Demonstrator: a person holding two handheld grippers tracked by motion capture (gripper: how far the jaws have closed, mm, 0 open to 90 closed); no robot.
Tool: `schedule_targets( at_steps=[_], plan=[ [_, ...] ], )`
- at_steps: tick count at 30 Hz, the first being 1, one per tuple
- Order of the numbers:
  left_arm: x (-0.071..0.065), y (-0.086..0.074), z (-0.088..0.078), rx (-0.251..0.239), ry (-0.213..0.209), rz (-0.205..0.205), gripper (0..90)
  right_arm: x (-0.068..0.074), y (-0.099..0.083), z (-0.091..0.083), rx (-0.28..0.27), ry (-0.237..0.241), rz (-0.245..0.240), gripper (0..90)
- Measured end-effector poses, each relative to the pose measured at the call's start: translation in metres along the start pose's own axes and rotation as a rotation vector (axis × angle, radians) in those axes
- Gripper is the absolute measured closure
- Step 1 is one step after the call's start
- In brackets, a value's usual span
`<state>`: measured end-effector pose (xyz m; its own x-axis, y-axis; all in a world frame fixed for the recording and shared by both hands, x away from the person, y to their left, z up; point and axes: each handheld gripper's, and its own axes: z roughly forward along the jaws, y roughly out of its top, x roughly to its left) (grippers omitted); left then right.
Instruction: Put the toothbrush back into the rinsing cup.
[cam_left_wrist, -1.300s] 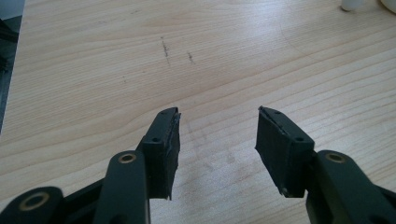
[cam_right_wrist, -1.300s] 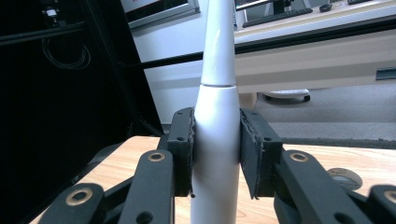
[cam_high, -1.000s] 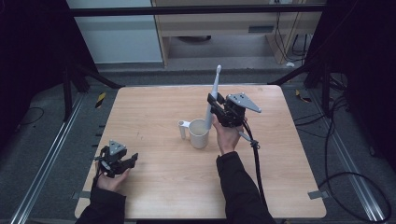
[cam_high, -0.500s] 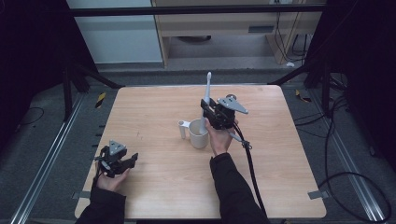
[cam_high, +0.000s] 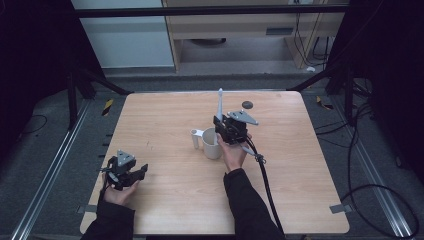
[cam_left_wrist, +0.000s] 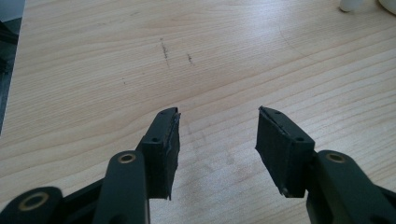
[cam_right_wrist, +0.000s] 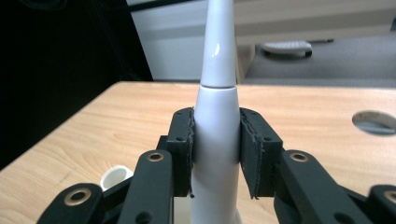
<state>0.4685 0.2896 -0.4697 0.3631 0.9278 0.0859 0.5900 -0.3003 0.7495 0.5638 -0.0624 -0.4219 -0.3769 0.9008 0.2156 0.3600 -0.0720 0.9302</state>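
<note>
**Two grippers, one mug, one white toothbrush at a wooden table**

Nearest the bottom edge of the high view, two dark sleeves come in, one at lower left and one at lower centre. There are two grippers. The left gripper (cam_high: 125, 170) sits low at the lower left of the frame, held in the person's left hand (cam_high: 119, 192) near the near-left part of the table (cam_high: 165, 200). In the left gripper view its jaws stand well apart with nothing between them, only bare wood grain and a few faint dark scuff marks (cam_left_wrist: 164, 49) beyond.

Farther up, near the middle of the frame, the right hand (cam_high: 234, 152) holds the right gripper (cam_high: 229, 129). Its jaws are clamped on one white toothbrush (cam_high: 219, 104), which stands almost upright and rises toward the upper centre of the frame. In the right gripper view the two black pads (cam_right_wrist: 183, 151) press on either side of the toothbrush's thick white body (cam_right_wrist: 215, 140), and its narrower neck runs out of the top of the frame.

Just left of this gripper stands one white mug (cam_high: 211, 142), upright, its handle (cam_high: 195, 138) pointing left. The toothbrush's lower end is above or inside the mug; the gripper hides which. A black cable (cam_high: 265, 180) trails from the right gripper toward the lower right.

Beyond, one dark round hole (cam_high: 247, 104) lies near the table's far edge. Behind the table are a grey floor, black frame legs and a pale cabinet.
</note>
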Motion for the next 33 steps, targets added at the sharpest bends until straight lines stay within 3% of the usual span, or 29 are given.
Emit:
schedule_targets(
  at_steps=[9,18,20,25,27,33],
  plan=[
    [0.0,0.0,0.0,-0.001,0.001,0.002,48.5,-0.001,-0.009,0.002,0.06,-0.005,-0.016,67.0],
    [-0.001,0.0,0.0,0.002,0.0,0.003,48.4,-0.004,-0.011,-0.003,0.08,0.01,-0.025,65.0],
    [-0.001,0.0,0.0,0.002,0.0,0.003,48.4,-0.004,-0.01,-0.004,0.082,0.008,-0.029,56.8],
    [0.0,0.0,0.0,0.0,-0.006,-0.004,48.3,-0.005,-0.009,-0.009,0.1,0.006,-0.061,47.8],
    [0.0,0.0,0.0,0.0,-0.008,-0.008,48.3,-0.004,-0.007,-0.015,0.091,-0.002,-0.097,36.8],
    [0.001,0.0,0.0,0.0,-0.008,-0.013,48.0,-0.005,0.0,-0.035,0.096,0.042,-0.108,26.2]
  ],
)
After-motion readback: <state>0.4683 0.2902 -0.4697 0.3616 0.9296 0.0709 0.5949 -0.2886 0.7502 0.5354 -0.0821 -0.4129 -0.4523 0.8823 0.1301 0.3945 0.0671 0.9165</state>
